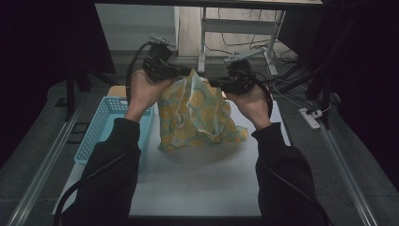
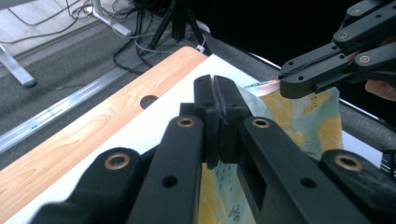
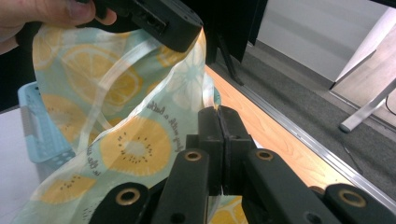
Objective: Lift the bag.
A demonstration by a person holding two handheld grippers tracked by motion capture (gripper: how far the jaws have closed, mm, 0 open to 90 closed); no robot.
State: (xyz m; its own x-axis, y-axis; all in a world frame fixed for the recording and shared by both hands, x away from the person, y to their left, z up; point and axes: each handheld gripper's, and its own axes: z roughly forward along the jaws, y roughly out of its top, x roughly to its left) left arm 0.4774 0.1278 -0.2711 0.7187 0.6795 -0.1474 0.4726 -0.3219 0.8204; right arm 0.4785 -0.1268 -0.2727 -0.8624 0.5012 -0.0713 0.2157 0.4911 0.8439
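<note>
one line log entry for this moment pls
left tool: shut on cloth | right tool: shut on cloth | cloth: lemon print, held up, lower edge on table | blue basket: left of cloth

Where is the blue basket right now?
In the high view, the blue basket sits on the table's left side, beside the lemon-print cloth that both tools hold up, just under the person's left forearm.
</note>
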